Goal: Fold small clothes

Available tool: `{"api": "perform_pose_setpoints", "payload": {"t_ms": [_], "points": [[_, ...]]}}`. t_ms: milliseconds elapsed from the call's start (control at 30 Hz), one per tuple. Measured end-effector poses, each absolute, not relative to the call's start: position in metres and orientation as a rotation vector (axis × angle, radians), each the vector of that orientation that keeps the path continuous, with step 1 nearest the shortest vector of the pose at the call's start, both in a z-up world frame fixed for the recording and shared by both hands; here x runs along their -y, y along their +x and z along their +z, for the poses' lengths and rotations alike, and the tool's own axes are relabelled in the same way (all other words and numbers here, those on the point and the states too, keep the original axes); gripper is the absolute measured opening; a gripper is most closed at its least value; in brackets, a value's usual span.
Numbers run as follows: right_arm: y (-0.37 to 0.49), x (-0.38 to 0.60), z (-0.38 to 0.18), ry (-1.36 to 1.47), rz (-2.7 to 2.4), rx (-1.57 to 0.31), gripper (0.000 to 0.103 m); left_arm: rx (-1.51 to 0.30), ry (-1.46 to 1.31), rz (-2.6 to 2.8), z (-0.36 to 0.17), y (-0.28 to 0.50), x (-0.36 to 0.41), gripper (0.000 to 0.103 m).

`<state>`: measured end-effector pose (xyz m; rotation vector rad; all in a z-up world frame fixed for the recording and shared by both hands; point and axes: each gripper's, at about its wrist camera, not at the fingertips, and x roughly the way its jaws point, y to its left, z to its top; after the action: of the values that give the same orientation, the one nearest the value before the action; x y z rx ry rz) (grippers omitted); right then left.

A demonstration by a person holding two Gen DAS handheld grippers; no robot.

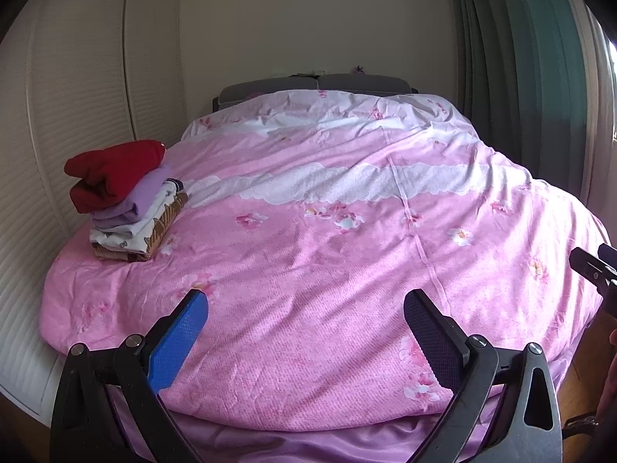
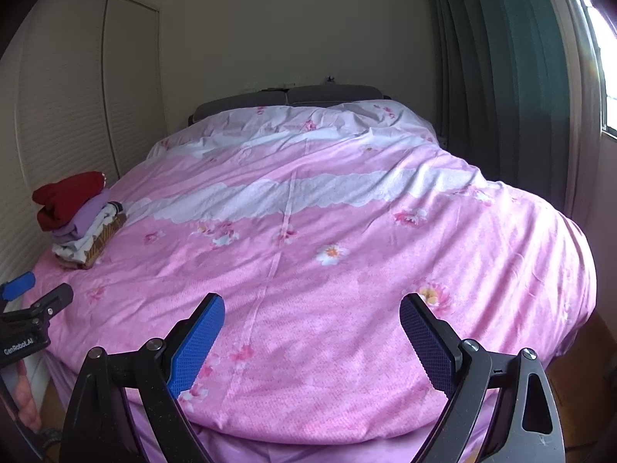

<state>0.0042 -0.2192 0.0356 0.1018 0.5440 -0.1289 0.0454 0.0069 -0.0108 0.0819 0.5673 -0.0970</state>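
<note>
Nearest the cameras, the left tool (image 1: 306,305) is standing with its jaws spread wide over the foot of the bed, nothing lying between its blue pads (image 1: 181,341). The right tool (image 2: 312,306) is likewise gaping wide and gripping nothing; only bedcover is showing between its pads (image 2: 198,343). Each tool is appearing at the edge of the other's view: the right one at the right margin of the left wrist view, the left one at the left margin of the right wrist view, where part of a hand (image 2: 25,397) is showing beneath it. Both tools are pointing down toward the pink floral duvet (image 1: 327,239), which is covering the whole bed and is carrying a white lace-patterned band across its middle.

Farther back, near the left edge of the bed, the stack of folded clothes (image 1: 127,200) is resting on the duvet, well apart from both tools. A red garment (image 1: 112,171) is lying on top, a lilac one (image 1: 142,196) beneath it, then a white printed piece, with a brown patterned piece at the bottom.

Beyond, a grey headboard (image 1: 308,83) is standing against the cream wall. Cream louvred wardrobe doors (image 1: 77,77) are lining the left side, and green curtains (image 1: 516,38) are hanging at the right beside a bright window.
</note>
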Motion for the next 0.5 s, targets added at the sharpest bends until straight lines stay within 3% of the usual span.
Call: {"api": "perform_pose_setpoints", "payload": {"t_ms": [500], "points": [[0.0057, 0.2216, 0.0353, 0.120, -0.126, -0.558, 0.093, -0.576, 0.084, -0.098, -0.0156, 0.0462, -0.0080, 0.103]]}}
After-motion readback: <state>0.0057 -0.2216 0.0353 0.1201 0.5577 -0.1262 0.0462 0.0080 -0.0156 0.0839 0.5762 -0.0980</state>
